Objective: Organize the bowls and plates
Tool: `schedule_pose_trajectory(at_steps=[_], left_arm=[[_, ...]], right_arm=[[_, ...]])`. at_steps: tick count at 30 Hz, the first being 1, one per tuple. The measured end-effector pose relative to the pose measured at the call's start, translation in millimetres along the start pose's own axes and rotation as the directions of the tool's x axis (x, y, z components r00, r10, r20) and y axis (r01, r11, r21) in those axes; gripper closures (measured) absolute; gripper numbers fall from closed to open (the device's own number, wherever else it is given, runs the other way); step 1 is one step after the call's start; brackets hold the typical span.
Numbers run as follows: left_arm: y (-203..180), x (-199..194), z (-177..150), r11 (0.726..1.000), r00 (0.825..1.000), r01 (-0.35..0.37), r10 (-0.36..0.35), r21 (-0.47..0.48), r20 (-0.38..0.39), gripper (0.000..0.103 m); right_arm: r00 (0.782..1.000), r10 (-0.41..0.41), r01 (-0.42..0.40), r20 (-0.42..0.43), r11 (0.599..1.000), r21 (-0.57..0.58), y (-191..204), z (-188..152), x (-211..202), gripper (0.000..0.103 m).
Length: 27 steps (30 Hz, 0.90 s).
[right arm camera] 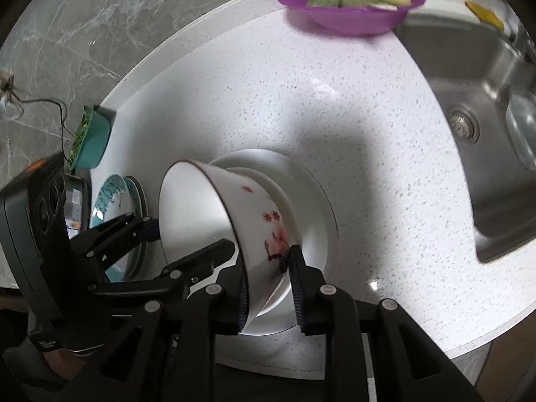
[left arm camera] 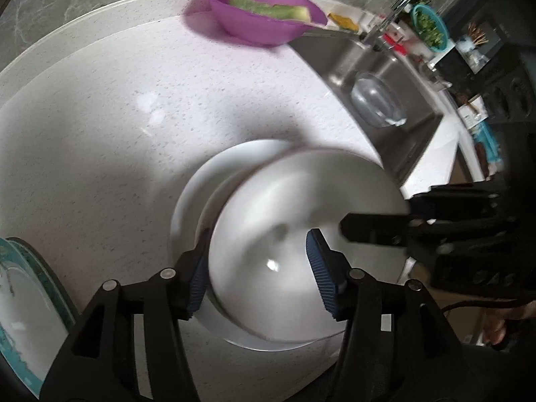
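Note:
A white bowl with red flower marks (right arm camera: 214,214) is held tilted over a white plate (right arm camera: 318,221) on the speckled counter. In the left wrist view the bowl (left arm camera: 294,207) fills the middle, above the plate (left arm camera: 201,181). My left gripper (left arm camera: 256,276) is open, its jaws standing either side of the bowl's near wall. My right gripper (right arm camera: 269,283) is shut on the bowl's rim; it shows in the left wrist view (left arm camera: 375,231) at the bowl's right. My left gripper shows in the right wrist view (right arm camera: 187,241) at the bowl's left.
A purple bowl with green vegetable scraps (left arm camera: 264,13) sits at the counter's back by the steel sink (right arm camera: 485,127). A glass bowl (left arm camera: 378,100) lies in the sink. Teal-patterned plates (right arm camera: 117,201) stand at the left. A teal basket of greens (right arm camera: 90,140) is behind them.

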<state>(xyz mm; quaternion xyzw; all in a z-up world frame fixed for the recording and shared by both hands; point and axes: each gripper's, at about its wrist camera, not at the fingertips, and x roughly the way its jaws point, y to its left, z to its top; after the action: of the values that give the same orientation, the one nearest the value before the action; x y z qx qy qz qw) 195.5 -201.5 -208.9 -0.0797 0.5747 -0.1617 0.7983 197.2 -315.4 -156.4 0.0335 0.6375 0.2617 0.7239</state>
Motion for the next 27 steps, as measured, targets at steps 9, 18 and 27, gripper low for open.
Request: schedule_pose_trajectory(at_steps=[9, 18, 27], left_arm=[[3.8, -12.1, 3.1, 1.000, 0.998, 0.022, -0.021, -0.019, 0.057, 0.043], [35.2, -31.7, 6.3, 0.987, 0.992, 0.024, -0.004, -0.157, 0.128, 0.027], [46.8, -39.5, -2.1, 0.987, 0.994, 0.025, -0.007, -0.160, 0.111, 0.027]], right_arm=[[1.000, 0.006, -0.006, 0.004, 1.000, -0.005, -2.3, 0.5, 1.7, 0.079], [1.000, -0.011, 0.012, 0.026, 0.999, -0.050, 5.7, 4.3, -7.0, 0.071], [0.998, -0.001, 0.004, 0.059, 0.998, -0.055, -0.4, 2.9, -19.3, 0.072]])
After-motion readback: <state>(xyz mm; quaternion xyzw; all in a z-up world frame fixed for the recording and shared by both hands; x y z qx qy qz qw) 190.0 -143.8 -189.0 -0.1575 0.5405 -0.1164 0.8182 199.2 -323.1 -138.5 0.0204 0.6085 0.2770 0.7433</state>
